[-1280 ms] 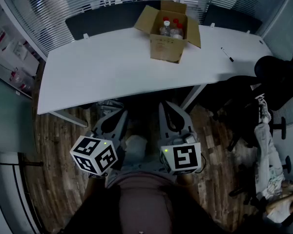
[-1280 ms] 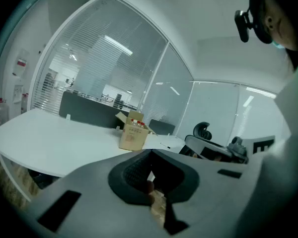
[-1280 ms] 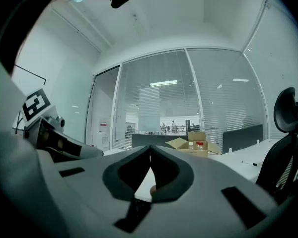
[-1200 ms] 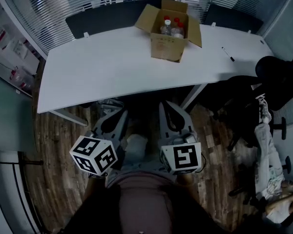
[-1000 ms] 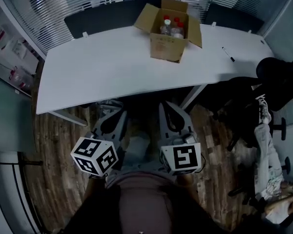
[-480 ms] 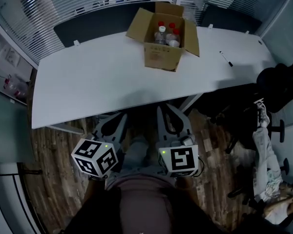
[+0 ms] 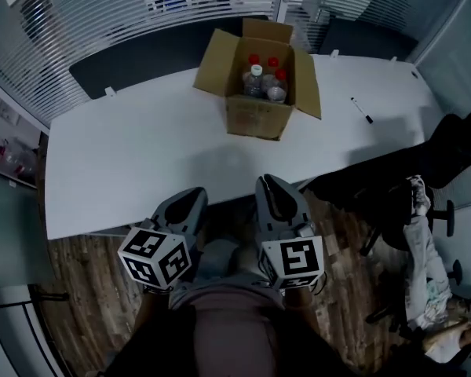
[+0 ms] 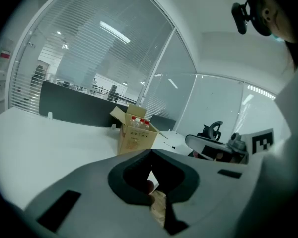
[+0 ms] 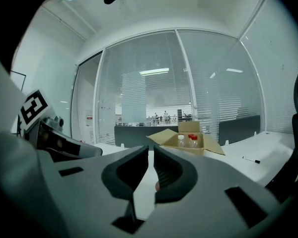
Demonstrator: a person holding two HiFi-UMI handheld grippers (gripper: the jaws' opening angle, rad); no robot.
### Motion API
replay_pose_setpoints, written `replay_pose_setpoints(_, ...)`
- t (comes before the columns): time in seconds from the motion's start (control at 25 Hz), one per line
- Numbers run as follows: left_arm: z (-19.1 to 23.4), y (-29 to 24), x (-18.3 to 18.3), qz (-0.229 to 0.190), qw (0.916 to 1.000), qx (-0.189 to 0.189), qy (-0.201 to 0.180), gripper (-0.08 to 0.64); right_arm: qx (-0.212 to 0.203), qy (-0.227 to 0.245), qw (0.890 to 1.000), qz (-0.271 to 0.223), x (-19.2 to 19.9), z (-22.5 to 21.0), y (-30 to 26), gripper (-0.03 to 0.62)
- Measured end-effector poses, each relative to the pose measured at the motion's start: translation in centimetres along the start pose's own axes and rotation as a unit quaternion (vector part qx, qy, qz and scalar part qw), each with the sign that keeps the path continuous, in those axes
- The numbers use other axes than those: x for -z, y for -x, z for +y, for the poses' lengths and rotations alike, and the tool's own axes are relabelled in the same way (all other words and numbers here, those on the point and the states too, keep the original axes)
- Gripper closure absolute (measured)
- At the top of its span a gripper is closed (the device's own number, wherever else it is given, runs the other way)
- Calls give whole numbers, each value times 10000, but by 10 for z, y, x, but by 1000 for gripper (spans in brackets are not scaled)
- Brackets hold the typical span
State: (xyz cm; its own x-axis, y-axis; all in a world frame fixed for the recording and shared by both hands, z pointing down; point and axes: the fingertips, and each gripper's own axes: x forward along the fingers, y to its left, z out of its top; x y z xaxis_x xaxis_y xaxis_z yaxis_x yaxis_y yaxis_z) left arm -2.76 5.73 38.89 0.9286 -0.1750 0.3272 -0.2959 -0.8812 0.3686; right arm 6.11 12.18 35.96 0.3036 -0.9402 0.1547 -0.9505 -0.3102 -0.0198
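Left claw (image 8: 150, 153) seemingly shut, empty

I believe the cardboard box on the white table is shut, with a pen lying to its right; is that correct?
Not quite: the head view shows the cardboard box open, flaps spread and bottles standing inside. It is on the white table, with the pen to its right.

Stepped closer: my left gripper (image 7: 191, 198) and right gripper (image 7: 268, 187), earlier over the floor, now reach the table (image 7: 125, 163) edge. Cardboard box (image 7: 255, 118) nearer. Right jaws have parted slightly.
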Motion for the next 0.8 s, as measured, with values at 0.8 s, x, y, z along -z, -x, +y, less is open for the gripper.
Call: replay_pose_setpoints(0.8,73,-93,-69,229,9985,503,3,551,693,188,9974,39,-39,-44,-115,566)
